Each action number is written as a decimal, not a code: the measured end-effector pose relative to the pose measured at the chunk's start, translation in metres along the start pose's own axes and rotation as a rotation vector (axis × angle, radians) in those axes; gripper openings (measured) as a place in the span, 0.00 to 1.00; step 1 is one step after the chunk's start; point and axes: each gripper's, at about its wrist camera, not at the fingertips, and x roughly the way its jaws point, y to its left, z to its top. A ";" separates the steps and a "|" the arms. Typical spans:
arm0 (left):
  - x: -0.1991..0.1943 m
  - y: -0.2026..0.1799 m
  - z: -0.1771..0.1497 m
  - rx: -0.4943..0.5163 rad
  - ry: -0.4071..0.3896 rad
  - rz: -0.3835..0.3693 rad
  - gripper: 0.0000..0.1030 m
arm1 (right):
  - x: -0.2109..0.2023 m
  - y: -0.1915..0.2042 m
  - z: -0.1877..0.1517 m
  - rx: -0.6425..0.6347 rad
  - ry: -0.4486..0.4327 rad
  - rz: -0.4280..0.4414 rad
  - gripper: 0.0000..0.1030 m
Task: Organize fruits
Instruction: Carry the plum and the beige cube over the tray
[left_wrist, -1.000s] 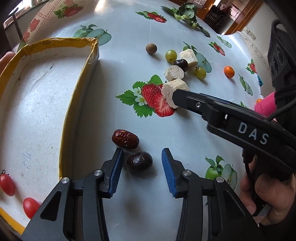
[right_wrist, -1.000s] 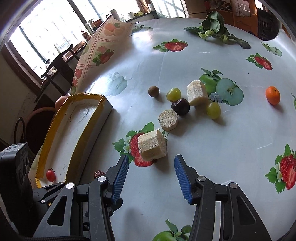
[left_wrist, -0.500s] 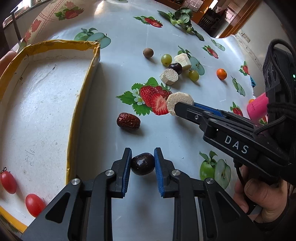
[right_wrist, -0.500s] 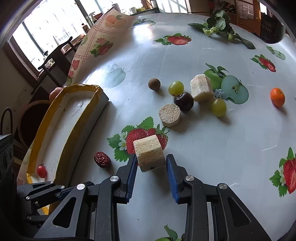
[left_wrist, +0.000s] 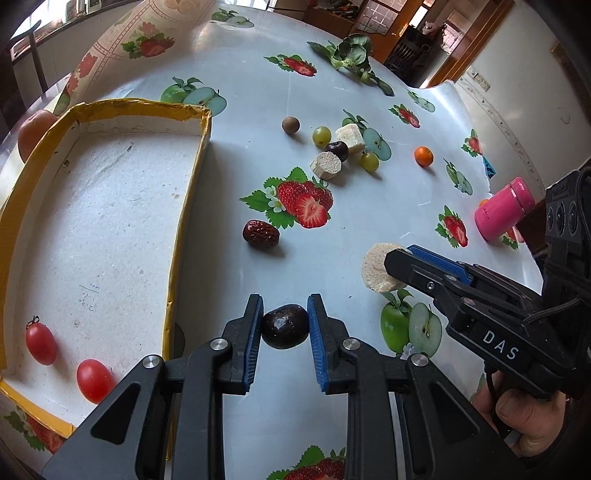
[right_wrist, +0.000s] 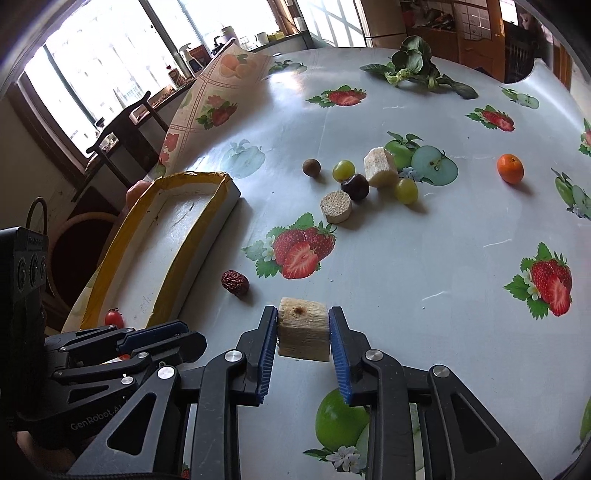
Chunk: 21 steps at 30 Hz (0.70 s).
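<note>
My left gripper (left_wrist: 285, 325) is shut on a dark plum (left_wrist: 285, 326) and holds it above the table, beside the yellow-rimmed box (left_wrist: 186, 206). My right gripper (right_wrist: 303, 334) is shut on a pale sugarcane chunk (right_wrist: 303, 332), lifted off the table; the chunk also shows in the left wrist view (left_wrist: 376, 267). Two cherry tomatoes (left_wrist: 94, 380) lie in the box. A red date (left_wrist: 260, 233) lies on the table near the box; it also shows in the right wrist view (right_wrist: 235, 282).
Further back sit a brown longan (right_wrist: 311, 167), two green grapes (right_wrist: 343, 170), a dark plum (right_wrist: 355, 186), two sugarcane pieces (right_wrist: 335, 206) and a small orange (right_wrist: 510, 168). A pink bottle (left_wrist: 504, 208) lies at the right edge. Leafy greens (right_wrist: 413, 66) lie at the far side.
Both grippers closed, the left on the plum and the right on the sugarcane chunk, then lifted and pulled back from the strawberry print toward the near edge.
</note>
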 end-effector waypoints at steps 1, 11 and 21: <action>-0.003 0.001 0.000 0.000 -0.004 -0.001 0.21 | -0.003 0.001 -0.002 0.001 -0.003 0.001 0.28; -0.028 0.011 -0.005 -0.004 -0.041 0.020 0.21 | -0.024 0.025 -0.011 -0.013 -0.022 0.030 0.28; -0.045 0.037 -0.012 -0.043 -0.064 0.043 0.21 | -0.027 0.053 -0.015 -0.049 -0.014 0.059 0.27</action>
